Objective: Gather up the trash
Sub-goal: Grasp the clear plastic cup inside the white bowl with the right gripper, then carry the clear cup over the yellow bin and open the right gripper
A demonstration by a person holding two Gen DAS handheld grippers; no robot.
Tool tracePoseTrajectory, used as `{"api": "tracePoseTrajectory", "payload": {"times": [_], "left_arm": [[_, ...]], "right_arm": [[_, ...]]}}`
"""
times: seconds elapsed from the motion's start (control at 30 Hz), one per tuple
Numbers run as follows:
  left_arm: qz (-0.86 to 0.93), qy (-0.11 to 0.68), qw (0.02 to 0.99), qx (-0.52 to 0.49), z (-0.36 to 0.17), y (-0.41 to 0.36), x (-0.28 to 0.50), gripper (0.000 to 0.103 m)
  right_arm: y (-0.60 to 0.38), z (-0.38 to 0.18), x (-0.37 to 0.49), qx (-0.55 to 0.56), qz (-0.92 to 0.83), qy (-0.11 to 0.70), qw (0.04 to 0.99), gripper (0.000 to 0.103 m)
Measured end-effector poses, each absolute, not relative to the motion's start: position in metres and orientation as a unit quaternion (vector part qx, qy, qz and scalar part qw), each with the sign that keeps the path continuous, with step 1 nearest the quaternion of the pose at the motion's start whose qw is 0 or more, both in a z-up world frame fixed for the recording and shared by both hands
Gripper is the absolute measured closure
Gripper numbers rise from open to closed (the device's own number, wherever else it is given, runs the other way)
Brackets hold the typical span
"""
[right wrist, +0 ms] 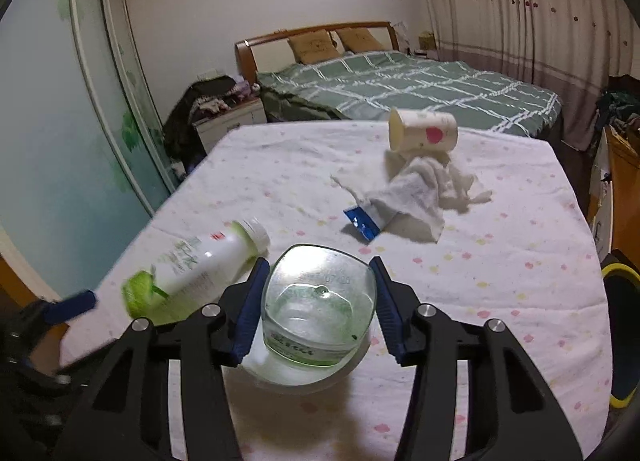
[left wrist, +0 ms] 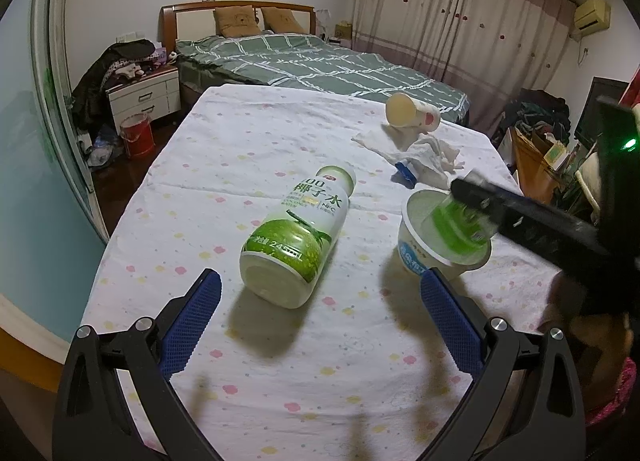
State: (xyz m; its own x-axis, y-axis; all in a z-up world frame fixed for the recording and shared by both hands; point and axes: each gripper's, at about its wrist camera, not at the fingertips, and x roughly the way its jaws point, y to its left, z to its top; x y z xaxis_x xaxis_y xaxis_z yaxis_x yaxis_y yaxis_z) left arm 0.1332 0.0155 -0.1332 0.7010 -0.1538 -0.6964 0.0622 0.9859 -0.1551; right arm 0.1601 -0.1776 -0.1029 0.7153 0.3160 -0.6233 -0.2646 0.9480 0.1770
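Progress: I judge the job early. Every piece of trash I can see sits on the desk [left wrist: 280, 401], and no bin or bag shows in either view.
Left claw [left wrist: 320, 301]: wide open and empty, low over the desk near its front edge, pads either side of open cloth, just short of the bottle's base.
Bottle [left wrist: 298, 239]: green and white coconut-water bottle lying on its side, left of centre. Long axis runs from the near left to the far right; base toward my left claw, white cap away, toward the bed [left wrist: 320, 65].
Yogurt tub [left wrist: 436, 245]: white tub standing upright just right of the bottle, mouth up.
Clear cup [right wrist: 318, 305]: small clear plastic cup with green residue, sitting in or just over the tub's mouth; I cannot tell whether it is fully nested.
Right claw [right wrist: 318, 307]: fingers bracket the clear cup on both sides. Pads look very close to its walls, but I cannot tell if they press it or have let go.
Blue wrapper [right wrist: 361, 223]: flat, half tucked under the tissue.
Crumpled tissue [right wrist: 424, 197]: loose white heap, far right half of the desk.
Paper cup [right wrist: 422, 135]: tipped on its side behind the tissue, mouth to the left, axis roughly crosswise.
Left to do: bottle, tub stack, wrapper, tissue, paper cup.
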Motion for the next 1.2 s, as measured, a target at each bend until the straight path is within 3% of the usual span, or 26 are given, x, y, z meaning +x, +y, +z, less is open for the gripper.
{"api": "tracePoseTrajectory", "payload": {"times": [0.43, 0.63, 0.93, 1.2], "left_arm": [[-0.077, 0.387, 0.918, -0.041, -0.134, -0.005, 0.138, 0.005], [-0.091, 0.384, 0.918, -0.036, -0.131, -0.019, 0.141, 0.005], [-0.122, 0.393, 0.911, -0.024, -0.132, -0.054, 0.155, 0.005], [-0.143, 0.394, 0.908, 0.013, -0.132, -0.096, 0.169, 0.005]], "right_arm": [[-0.230, -0.044, 0.138, 0.068, 0.152, 0.287, 0.944, 0.054], [-0.316, -0.043, 0.136, 0.092, 0.053, 0.278, 0.955, 0.054], [-0.482, -0.106, 0.144, 0.138, -0.139, 0.322, 0.926, 0.054], [-0.531, -0.196, 0.159, 0.148, -0.183, 0.423, 0.875, 0.054]]}}
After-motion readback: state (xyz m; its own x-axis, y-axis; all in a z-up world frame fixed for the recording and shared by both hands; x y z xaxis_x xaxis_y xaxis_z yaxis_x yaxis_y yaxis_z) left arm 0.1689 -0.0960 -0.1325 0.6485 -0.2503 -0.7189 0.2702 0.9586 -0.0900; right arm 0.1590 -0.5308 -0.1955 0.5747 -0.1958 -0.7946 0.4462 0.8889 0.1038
